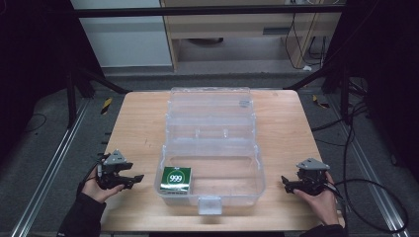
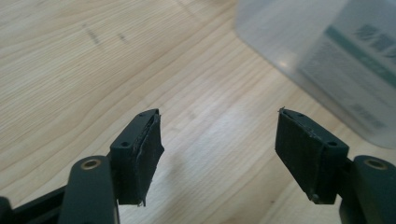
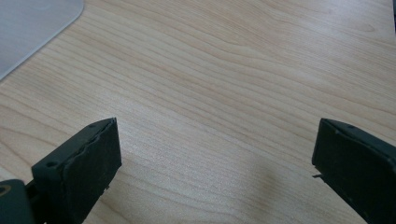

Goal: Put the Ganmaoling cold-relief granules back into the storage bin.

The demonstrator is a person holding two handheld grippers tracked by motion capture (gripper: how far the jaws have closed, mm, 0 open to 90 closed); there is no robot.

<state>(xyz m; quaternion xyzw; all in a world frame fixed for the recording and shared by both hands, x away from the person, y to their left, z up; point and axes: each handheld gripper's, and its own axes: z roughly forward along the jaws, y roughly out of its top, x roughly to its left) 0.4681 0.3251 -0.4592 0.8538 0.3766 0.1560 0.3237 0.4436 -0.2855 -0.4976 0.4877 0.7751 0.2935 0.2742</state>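
While parked low on table (image 1: 141, 123) flanking clear case (image 1: 211, 92), kept apart, empty: left gripper (image 1: 138, 178), right gripper (image 1: 285, 181). Green box (image 1: 176, 178) already inside, near-left corner.

Wooden table (image 1: 138, 128), perhaps grey floor (image 1: 44, 128).

surface: wooden table (image 1: 143, 123) | on it: clear plastic box (image 1: 210, 148)
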